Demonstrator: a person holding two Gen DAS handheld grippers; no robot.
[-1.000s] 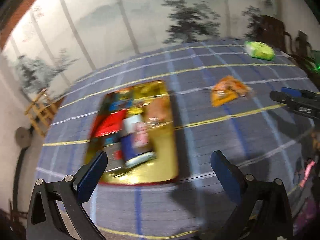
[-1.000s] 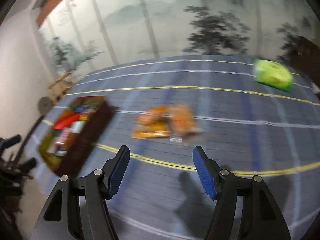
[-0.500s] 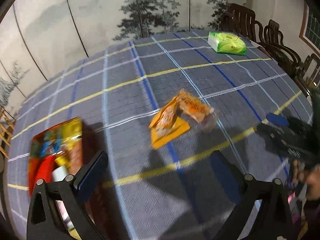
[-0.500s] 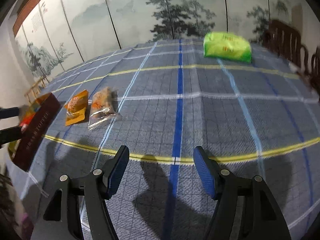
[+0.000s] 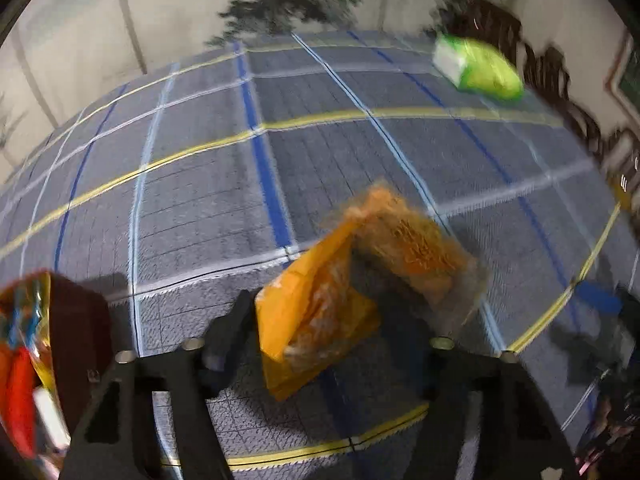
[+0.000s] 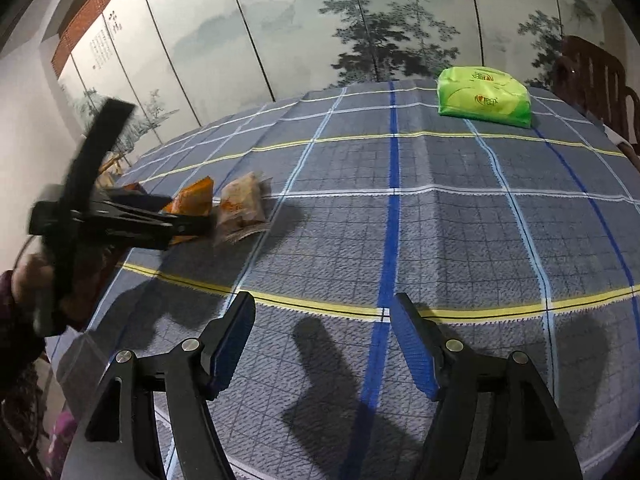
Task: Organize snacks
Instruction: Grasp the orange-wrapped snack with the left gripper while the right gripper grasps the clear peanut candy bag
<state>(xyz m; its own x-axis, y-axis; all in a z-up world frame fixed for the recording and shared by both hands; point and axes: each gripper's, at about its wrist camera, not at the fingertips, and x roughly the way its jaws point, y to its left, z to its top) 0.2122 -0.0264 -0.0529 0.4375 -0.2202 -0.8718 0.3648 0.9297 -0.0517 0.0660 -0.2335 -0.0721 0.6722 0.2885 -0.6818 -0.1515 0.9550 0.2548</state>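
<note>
Step in hand: pick of the orange snack packet (image 5: 316, 316) with the left claw (image 5: 340, 320). The claw's jaws are closing with the packet between them. The left wrist view is blurred, so I can't tell if the pads are pressing on it yet; I read it as not yet gripped.

Landmark is the orange snack packet:
- clear snack packet (image 5: 416, 256) sits touching it on the far right side; the two lean against each other. In the right wrist view (image 6: 242, 208) it is just beside the left claw's tip.
- snack box (image 5: 28, 360) is near, off to the packet's left, already holding several wrappers. Judged to be the drop target.
- green pack (image 6: 484, 96) is well apart from it, at the far end of the checked surface (image 6: 400, 220).

Right claw (image 6: 324, 340) hovers over bare cloth, well apart from the packet. Its jaws are apart and opening slightly, with nothing between them.

Next move needs:
- finish the close on the orange packet only, without catching the clear one.
- lift clear, because the film is soft and may slip or drag its neighbour.
- carry it left to the box.

Remaining, by my read: the clear packet and possibly the green pack.
</note>
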